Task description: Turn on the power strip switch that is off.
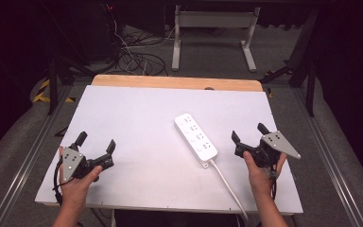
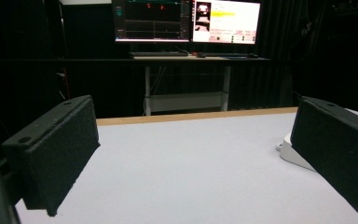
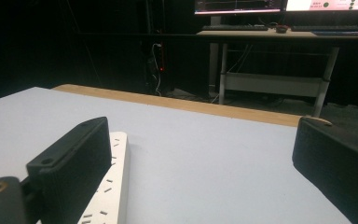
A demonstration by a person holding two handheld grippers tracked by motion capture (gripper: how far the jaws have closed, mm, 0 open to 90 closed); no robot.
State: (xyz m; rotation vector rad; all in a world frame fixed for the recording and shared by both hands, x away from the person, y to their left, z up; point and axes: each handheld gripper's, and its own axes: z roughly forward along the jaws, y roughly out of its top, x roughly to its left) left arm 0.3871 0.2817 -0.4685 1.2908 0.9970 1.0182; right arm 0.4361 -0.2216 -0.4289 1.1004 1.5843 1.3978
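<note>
On the left side of the desk (image 1: 137, 118) I am holding the left claw (image 1: 96, 146) low over the white top, its jaws spread wide with nothing between them. It is sitting well apart from the power strip (image 1: 196, 138), so from here any reach would be a long sweep across bare surface, and I am judging that a hurried sweep could clip the near end of the strip and spin it.

In the middle, the power strip is lying flat and slanted on the desk, sockets up, with its white cable (image 1: 229, 187) running off the front edge toward me. That cable is what I am worrying about most: if either forearm drags across it, the strip could be tugged toward the edge or twisted out of line.

On the right, the right claw (image 1: 248, 134) is resting just beside the strip's near end, released, jaws fully apart and gripping nothing. In the right gripper view the strip (image 3: 114, 186) is lying partly behind the left jaw rather than between the two, so closing now would likely catch only a corner, or push the smooth plastic body sideways instead of pinching it. I am also expecting a shallow grip on that slick casing to slip.
</note>
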